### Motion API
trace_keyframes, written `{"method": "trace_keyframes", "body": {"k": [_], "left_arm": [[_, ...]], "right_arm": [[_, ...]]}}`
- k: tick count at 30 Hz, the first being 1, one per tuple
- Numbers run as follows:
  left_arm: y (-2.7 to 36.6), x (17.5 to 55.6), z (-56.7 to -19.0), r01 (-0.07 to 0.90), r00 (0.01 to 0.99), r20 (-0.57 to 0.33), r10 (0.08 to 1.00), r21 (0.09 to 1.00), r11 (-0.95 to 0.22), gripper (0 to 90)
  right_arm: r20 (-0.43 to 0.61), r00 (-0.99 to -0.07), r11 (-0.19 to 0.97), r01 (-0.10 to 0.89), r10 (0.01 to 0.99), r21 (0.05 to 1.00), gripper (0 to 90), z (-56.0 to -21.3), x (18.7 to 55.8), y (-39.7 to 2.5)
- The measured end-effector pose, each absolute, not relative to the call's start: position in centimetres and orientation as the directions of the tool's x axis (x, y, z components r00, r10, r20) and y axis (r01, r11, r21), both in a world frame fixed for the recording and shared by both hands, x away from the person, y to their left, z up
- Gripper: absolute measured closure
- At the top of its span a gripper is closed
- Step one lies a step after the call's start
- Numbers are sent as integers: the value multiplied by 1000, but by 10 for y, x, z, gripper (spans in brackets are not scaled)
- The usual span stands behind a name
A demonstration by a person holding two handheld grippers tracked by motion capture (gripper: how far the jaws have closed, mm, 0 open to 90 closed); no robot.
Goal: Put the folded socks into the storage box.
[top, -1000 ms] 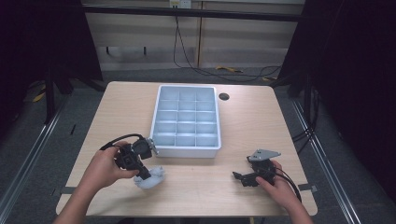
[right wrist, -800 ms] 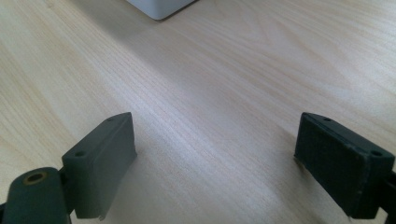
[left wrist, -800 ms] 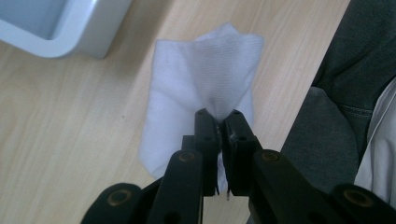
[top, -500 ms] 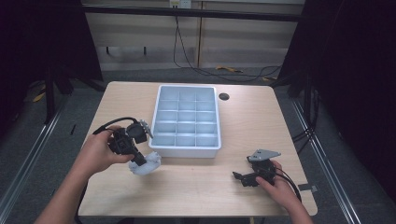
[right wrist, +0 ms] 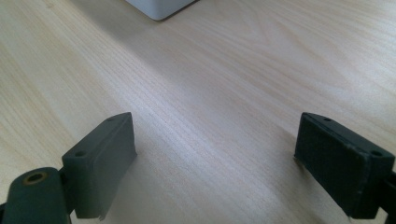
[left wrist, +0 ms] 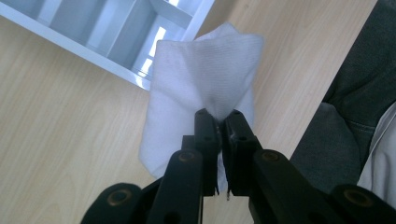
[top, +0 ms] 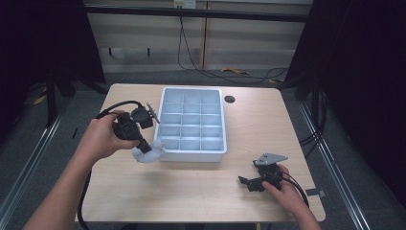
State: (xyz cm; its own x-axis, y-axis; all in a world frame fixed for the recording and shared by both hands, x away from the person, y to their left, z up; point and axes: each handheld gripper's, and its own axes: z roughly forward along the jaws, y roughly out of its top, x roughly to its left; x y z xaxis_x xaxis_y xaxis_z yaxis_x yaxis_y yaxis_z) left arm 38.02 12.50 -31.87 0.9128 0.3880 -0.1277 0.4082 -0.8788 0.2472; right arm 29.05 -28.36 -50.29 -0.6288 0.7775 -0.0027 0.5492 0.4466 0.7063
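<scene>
Our left tool (left wrist: 218, 122) pinches a white cloth (left wrist: 201, 93), jaws closed on a fold of it; we hold it just above the table (top: 191, 191) at the tray's (top: 192, 154) seven-o'clock corner, the cloth touching the tray wall. Our right tool (top: 245, 182) rests wide apart on the table, at five o'clock from the tray, well apart from it.

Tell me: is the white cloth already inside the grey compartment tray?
No, the white folded cloth hangs pinched in the left tool, outside the grey compartment tray.
</scene>
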Motion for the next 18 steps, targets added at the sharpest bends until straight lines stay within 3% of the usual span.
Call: {"method": "trace_keyframes", "body": {"k": [18], "left_arm": [[116, 405, -304, 410, 912, -107, 396, 260, -874, 856]], "right_arm": [[-4, -630, 448, 547, 777, 707, 112, -503, 291, -284]]}}
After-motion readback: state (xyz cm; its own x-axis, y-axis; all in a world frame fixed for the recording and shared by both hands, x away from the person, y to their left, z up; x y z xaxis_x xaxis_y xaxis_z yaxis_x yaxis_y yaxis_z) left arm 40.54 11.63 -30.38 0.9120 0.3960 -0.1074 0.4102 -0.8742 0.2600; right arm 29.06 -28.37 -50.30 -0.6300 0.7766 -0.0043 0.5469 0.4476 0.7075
